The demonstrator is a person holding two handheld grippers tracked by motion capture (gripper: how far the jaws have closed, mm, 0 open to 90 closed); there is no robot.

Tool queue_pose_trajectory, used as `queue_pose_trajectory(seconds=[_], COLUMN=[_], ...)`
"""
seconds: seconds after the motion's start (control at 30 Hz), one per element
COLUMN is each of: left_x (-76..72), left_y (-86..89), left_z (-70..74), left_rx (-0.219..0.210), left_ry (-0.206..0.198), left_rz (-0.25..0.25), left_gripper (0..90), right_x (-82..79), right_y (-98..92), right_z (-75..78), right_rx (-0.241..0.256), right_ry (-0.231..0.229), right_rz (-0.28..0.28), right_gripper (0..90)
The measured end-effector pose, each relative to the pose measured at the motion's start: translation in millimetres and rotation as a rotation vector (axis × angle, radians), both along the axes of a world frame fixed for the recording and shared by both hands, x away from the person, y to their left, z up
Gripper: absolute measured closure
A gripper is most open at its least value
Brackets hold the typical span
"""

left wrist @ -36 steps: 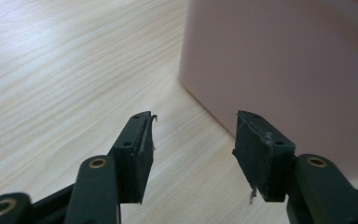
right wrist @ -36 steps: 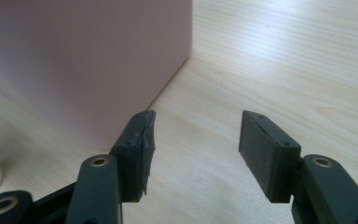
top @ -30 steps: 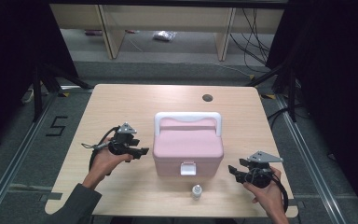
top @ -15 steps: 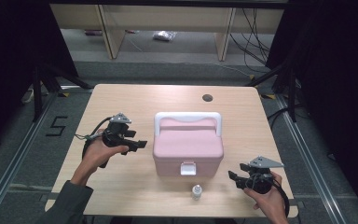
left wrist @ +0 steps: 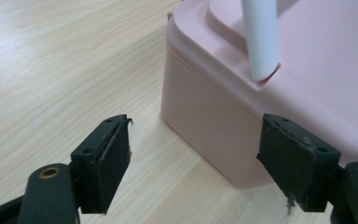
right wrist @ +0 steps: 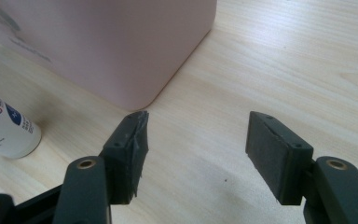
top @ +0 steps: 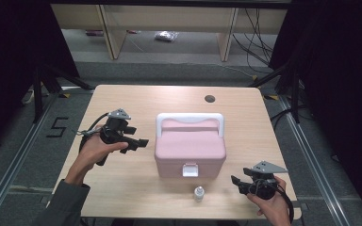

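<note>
Since a second ago the left tool [top: 139, 142] has lifted and swung farther from the person, now level with the left side of the pink box [top: 190, 149], while the right tool [top: 237, 182] has drawn back slightly toward the near right corner of the desk [top: 122, 188]. The box sits closed at the middle of the desk, its white handle [top: 190, 119] folded flat toward the far side and its white latch [top: 190, 169] facing the person. The left tool's jaws are spread wide, empty, aimed at the box's left wall just beside it, probably to steady it. The right tool's jaws are also spread and empty, near the box's near right corner. A small white bottle [top: 198, 193] stands between latch and desk edge, left of the right tool.
</note>
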State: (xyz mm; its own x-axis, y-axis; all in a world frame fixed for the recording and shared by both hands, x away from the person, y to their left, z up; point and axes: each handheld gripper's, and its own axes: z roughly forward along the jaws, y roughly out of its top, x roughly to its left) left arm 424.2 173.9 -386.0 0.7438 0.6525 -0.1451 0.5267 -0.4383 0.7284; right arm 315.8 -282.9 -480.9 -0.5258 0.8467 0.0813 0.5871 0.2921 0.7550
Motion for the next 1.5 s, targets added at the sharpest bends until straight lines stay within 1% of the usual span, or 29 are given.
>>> queue_pose_trajectory(seconds=[0.03, 0.07, 0.1, 0.13, 0.17, 0.2, 0.23, 0.3, 0.37, 0.4, 0.43, 0.47, 0.5, 0.57, 0.6, 0.63, 0.7, 0.77, 0.83, 0.87, 1.0, 1.1, 1.2, 1.3, 1.33, 1.37, 1.4, 1.43, 1.5], left_x=[-0.4, -0.4, -0.2, -0.1, 0.1, 0.0, 0.4, 0.5, 0.9, 1.2, 1.8, 1.9, 2.3, 2.5, 2.8, 3.6, 4.6, 5.5, 6.7, 7.4, 9.4, 10.5, 11.9, 13.2, 14.4, 14.9, 15.5, 16.3, 17.1], left_y=[-0.3, -1.0, -1.4, -1.9, -2.5, -3.3, -3.6, -4.4, -6.5, -7.1, -7.6, -8.9, -10.3, -13.5, -14.4, -15.1, -16.8, -17.8, -17.6, -17.6, -20.0, -23.1, -26.6, -29.4, -30.8, -32.5, -33.9, -36.3, -39.1], left_z=[2.2, 3.9, 6.2, 7.5, 8.8, 9.9, 11.7, 14.7, 17.5, 18.3, 18.7, 19.5, 19.7, 20.8, 21.3, 22.0, 23.9, 26.7, 30.7, 32.9, 40.4, 45.0, 49.5, 53.1, 54.3, 55.1, 55.3, 56.4, 57.3], left_rx=[0.002, -0.002, 0.004, 0.013, 0.017, 0.023, 0.027, 0.025, 0.029, 0.033, 0.031, 0.039, 0.035, 0.035, 0.036, 0.038, 0.048, 0.054, 0.051, 0.053, 0.084, 0.093, 0.116, 0.124, 0.124, 0.13, 0.129, 0.142, 0.145], left_ry=[-0.003, -0.008, -0.008, -0.006, -0.002, -0.01, -0.006, -0.008, -0.017, -0.014, -0.009, -0.012, -0.011, -0.017, -0.018, -0.014, -0.012, -0.018, -0.014, -0.014, -0.021, -0.024, -0.024, -0.029, -0.032, -0.031, -0.031, -0.034, -0.032], left_rz=[-0.002, 0.002, -0.005, -0.009, -0.016, -0.015, -0.025, -0.028, -0.026, -0.029, -0.036, -0.038, -0.041, -0.039, -0.041, -0.051, -0.06, -0.057, -0.065, -0.067, -0.077, -0.083, -0.1, -0.101, -0.103, -0.102, -0.106, -0.112, -0.119], left_gripper=[24.3, 24.3, 24.3, 24.2, 24.2, 24.2, 24.2, 24.1, 24.0, 24.0, 24.0, 24.0, 24.0, 23.6, 23.6, 23.6, 23.6, 23.3, 22.9, 22.7, 22.6, 22.6, 22.6, 22.6, 22.6, 22.6, 22.6, 22.6, 22.6], right_x=[-2.3, -3.0, -2.7, -1.8, -3.0, -2.2, -2.3, -2.3, -2.6, -3.5, -2.6, -2.7, -2.5, -2.6, -3.1, -2.6, -2.4, -2.4, -3.4, -2.3, -2.1, -2.1, -2.0, -1.8, -2.3, -0.8, -1.7, -1.5, -1.6], right_y=[1.2, 1.1, 0.2, -0.9, 0.6, -0.5, 0.3, 0.6, 0.9, 2.2, 0.7, 0.8, 1.4, 1.1, 1.8, 1.2, 1.4, 1.4, 2.6, 0.6, 0.9, 0.9, 0.5, 0.8, 2.3, 1.3, 2.4, 2.3, 2.4], right_z=[0.4, 0.5, 0.5, -0.1, -0.4, -0.3, -0.7, -1.2, -1.4, -1.3, -1.0, -1.0, -1.6, -1.5, -1.8, -1.9, -2.1, -2.1, -2.2, -2.1, -2.5, -2.6, -3.1, -3.3, -4.0, -4.7, -4.5, -4.4, -4.4], right_rx=[0.007, 0.006, -0.005, -0.016, 0.003, -0.009, 0.003, -0.001, -0.005, 0.001, -0.018, -0.018, -0.006, -0.017, -0.008, -0.017, -0.013, -0.012, 0.004, -0.018, -0.011, -0.014, -0.018, -0.02, -0.008, -0.024, -0.018, -0.022, -0.017], right_ry=[0.016, 0.027, 0.022, 0.003, 0.022, 0.005, 0.015, 0.004, 0.004, 0.014, 0.001, 0.001, 0.009, 0.007, 0.016, 0.01, 0.014, 0.014, 0.035, 0.011, 0.019, 0.017, 0.008, 0.016, 0.025, 0.007, 0.022, 0.016, 0.019], right_rz=[-0.019, -0.017, -0.009, 0.0, -0.01, 0.001, 0.004, 0.006, 0.003, -0.001, 0.011, 0.01, 0.013, 0.006, 0.002, 0.008, 0.01, 0.01, 0.0, 0.008, 0.012, 0.014, 0.012, 0.016, 0.008, 0.029, 0.018, 0.018, 0.019], right_gripper=[39.7, 39.6, 39.6, 39.5, 39.4, 39.4, 39.4, 39.4, 39.3, 39.3, 39.2, 39.1, 39.1, 39.0, 39.0, 39.0, 39.0, 38.9, 38.8, 38.8, 38.8, 38.8, 38.8, 38.8, 38.8, 38.8, 38.7, 38.8, 38.7])
